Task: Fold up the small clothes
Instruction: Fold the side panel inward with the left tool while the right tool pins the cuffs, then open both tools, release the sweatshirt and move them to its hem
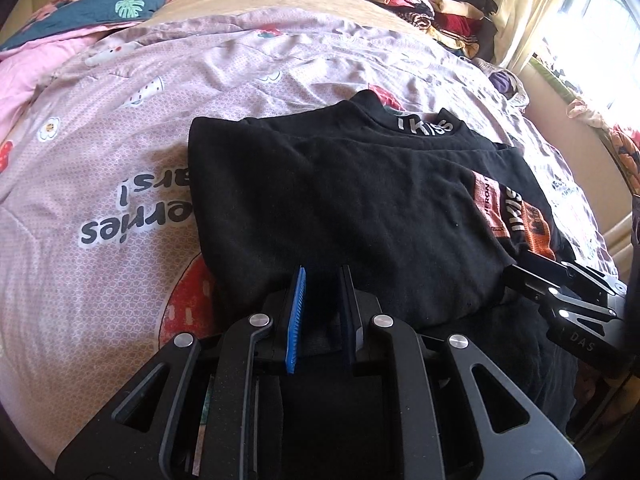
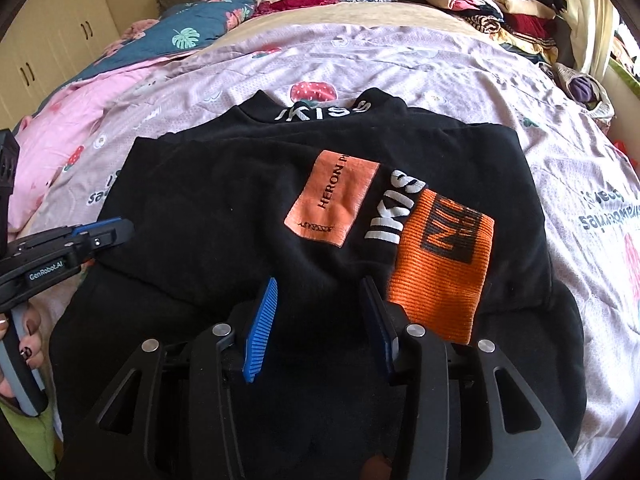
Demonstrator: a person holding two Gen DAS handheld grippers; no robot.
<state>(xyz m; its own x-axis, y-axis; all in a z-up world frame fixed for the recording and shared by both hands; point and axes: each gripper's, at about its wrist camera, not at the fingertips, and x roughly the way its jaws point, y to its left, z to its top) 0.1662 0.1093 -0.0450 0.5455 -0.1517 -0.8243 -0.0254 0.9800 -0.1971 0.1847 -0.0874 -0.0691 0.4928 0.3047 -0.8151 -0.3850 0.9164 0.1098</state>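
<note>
My left gripper (image 1: pixel 320 312) has its jaws nearly pressed together, pinching the near hem of the black top (image 1: pixel 340 208) so I can carry that edge over into a fold. The top lies partly folded on the bed (image 1: pixel 120 184), soft knit with an orange patch (image 2: pixel 332 204) and ribbed orange cuff (image 2: pixel 440 276). My right gripper (image 2: pixel 316 320) has jaws spread, straddling loose cloth without pinching it.

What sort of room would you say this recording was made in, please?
Most likely a home bedroom: a bed with a pink strawberry-print cover, a leaf-print quilt at its head, a stack of folded clothes, and cupboard doors.
</note>
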